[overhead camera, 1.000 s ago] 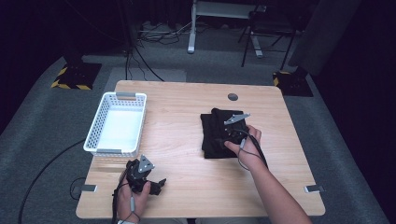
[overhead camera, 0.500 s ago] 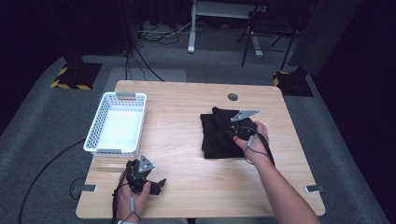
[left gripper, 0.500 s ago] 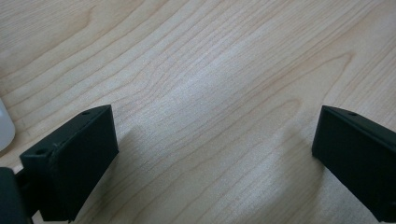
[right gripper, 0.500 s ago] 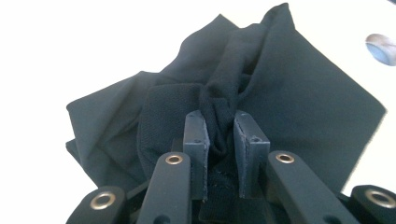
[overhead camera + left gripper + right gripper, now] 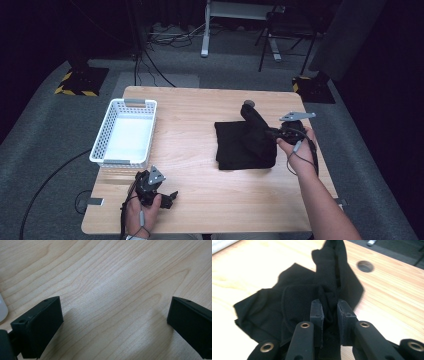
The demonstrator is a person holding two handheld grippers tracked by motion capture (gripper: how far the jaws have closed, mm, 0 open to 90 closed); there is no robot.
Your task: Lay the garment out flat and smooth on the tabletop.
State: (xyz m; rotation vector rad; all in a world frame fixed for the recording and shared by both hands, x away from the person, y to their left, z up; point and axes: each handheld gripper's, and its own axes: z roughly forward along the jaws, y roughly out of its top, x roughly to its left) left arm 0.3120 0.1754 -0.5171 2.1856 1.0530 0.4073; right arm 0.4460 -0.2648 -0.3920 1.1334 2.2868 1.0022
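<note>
The cloth (image 5: 294,307), black, was pinched in the right gripper (image 5: 329,311): the jaws had just closed on a bunched fold of it, and the fabric sat squeezed in the narrow gap between the pads. From that grip a ridge of cloth (image 5: 255,122) rose off the table, peaking toward the far edge, while the rest lay spread flat on the wood to the left of the right gripper (image 5: 282,134) in the high view. The right hand (image 5: 300,147) held its gripper just past the cloth's right edge, above the right half of the table (image 5: 200,200). A round hole (image 5: 365,266) in the tabletop sat just beyond the lifted fold.

The left gripper (image 5: 159,192) rested near the table's front edge, well apart from the cloth, held by the left hand (image 5: 142,212). Its jaws stood wide, with bare wood grain between them in the left gripper view (image 5: 115,315).

A white basket (image 5: 125,134) sat at the left side of the table, near the left gripper and well apart from the cloth.
</note>
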